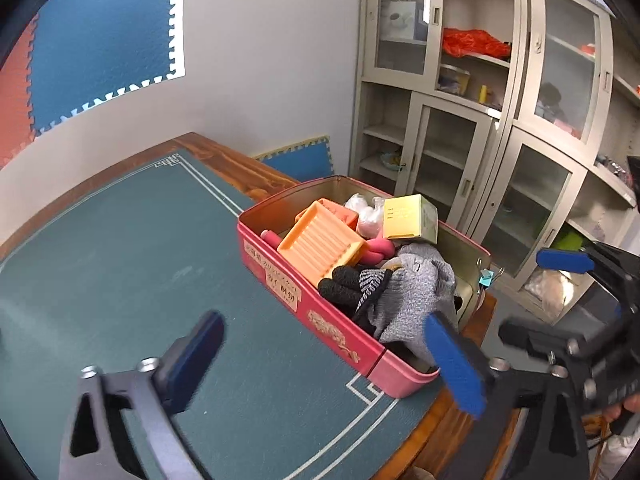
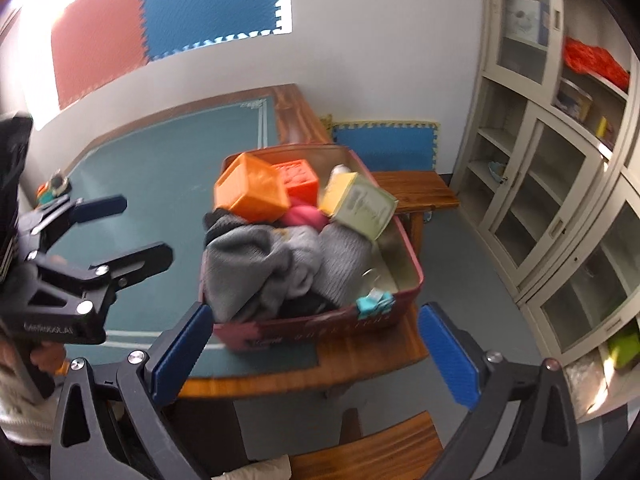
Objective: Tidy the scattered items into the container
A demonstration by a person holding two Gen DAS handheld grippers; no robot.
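A red tin box (image 1: 280, 258) (image 2: 320, 326) sits at the corner of the table's green mat (image 1: 120, 248). It holds an orange tray (image 1: 320, 242) (image 2: 252, 190), a yellow-green carton (image 1: 408, 216) (image 2: 362, 204), grey knitwear (image 1: 416, 292) (image 2: 256, 264), a pink item (image 1: 380, 248) and a teal binder clip (image 2: 374, 304). My left gripper (image 1: 324, 364) is open and empty in front of the box. My right gripper (image 2: 316, 356) is open and empty, back from the box's near end.
Small items (image 2: 54, 186) lie at the mat's far left. A wooden bench (image 2: 416, 190) stands behind the table, and a wooden seat (image 2: 360, 448) below its front edge. Glass-door cabinets (image 1: 480, 120) (image 2: 560, 180) line the right wall.
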